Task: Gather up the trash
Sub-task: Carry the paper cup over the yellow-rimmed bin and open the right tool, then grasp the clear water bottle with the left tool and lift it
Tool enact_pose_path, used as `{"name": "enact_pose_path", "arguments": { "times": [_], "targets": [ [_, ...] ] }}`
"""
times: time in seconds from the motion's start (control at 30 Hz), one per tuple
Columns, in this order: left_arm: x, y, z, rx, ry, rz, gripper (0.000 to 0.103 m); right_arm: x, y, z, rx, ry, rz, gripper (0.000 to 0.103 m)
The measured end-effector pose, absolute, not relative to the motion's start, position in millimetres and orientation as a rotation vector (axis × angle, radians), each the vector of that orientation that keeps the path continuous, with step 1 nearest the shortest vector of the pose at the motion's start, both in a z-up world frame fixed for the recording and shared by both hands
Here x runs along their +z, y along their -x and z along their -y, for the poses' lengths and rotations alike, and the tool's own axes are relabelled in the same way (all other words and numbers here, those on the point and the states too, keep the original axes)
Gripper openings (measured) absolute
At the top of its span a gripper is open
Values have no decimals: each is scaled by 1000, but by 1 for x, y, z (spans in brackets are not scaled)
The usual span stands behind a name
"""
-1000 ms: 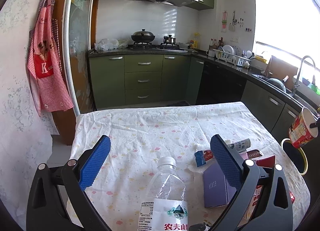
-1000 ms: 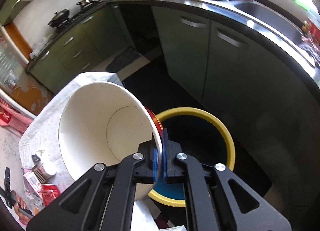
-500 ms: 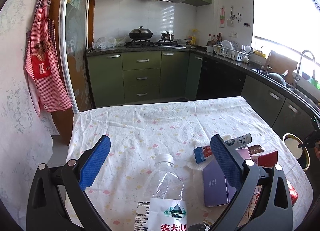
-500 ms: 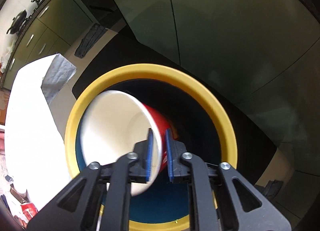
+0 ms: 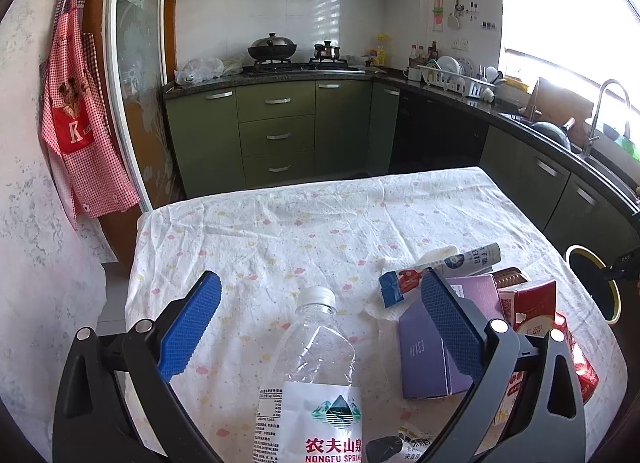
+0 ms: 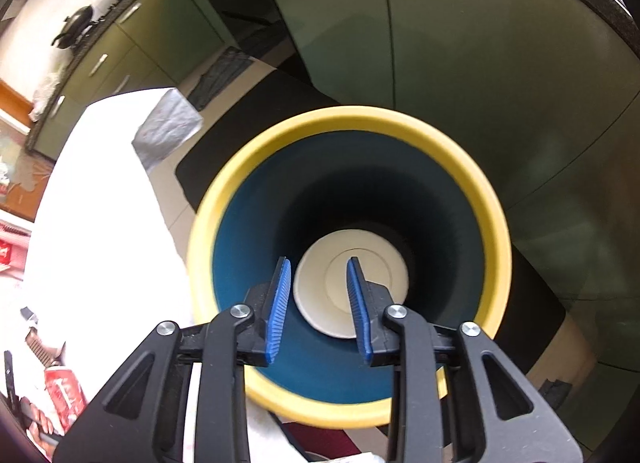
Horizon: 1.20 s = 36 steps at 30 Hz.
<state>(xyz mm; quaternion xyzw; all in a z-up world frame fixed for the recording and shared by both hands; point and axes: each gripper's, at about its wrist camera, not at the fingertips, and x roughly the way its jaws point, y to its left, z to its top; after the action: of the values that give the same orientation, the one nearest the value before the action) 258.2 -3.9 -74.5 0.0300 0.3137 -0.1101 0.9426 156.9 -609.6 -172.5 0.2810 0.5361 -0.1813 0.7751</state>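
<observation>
My right gripper [image 6: 318,303] is open and empty right above the mouth of a blue bin with a yellow rim [image 6: 472,167]. A white paper cup [image 6: 380,271] lies at the bin's bottom. The bin's rim [image 5: 592,255] also shows beside the table in the left wrist view. My left gripper [image 5: 320,323] is open above the table, either side of a clear plastic water bottle [image 5: 316,367]. To its right lie a purple box [image 5: 424,355], a red-and-white carton [image 5: 532,303], a snack wrapper [image 5: 396,283] and a tube [image 5: 476,257].
The table wears a white flowered cloth [image 5: 300,231]. Green kitchen cabinets [image 5: 276,135] stand behind it, and a counter with a sink [image 5: 560,135] runs along the right. A red can [image 6: 64,391] sits at the table's edge in the right wrist view.
My right gripper lowered the cup into the bin, opened and let it go; the cup now lies at the bottom. My left gripper stayed open over the bottle.
</observation>
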Motion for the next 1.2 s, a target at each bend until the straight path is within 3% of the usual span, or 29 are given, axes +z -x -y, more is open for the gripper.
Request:
{"name": "enact_pose_path", "arguments": {
  "times": [0.27, 0.63, 0.87, 1.0, 1.2],
  "targets": [
    [-69, -245, 13, -237, -144, -740, 98, -143, -151, 573, -283, -552, -1105, 37],
    [-99, -259, 1, -212, -253, -1173, 98, -141, -131, 555, -178, -567, -1086, 41],
    [-119, -277, 8, -196, -296, -1319, 98, -144, -124, 547, -142, -576, -1090, 42],
    [-125, -281, 15, -195, -329, -1366, 89, -144, -121, 551, -140, -586, -1085, 42],
    [-129, -287, 19, -183, -356, -1402, 85, -146, -126, 553, -127, -588, -1089, 42]
  ]
}}
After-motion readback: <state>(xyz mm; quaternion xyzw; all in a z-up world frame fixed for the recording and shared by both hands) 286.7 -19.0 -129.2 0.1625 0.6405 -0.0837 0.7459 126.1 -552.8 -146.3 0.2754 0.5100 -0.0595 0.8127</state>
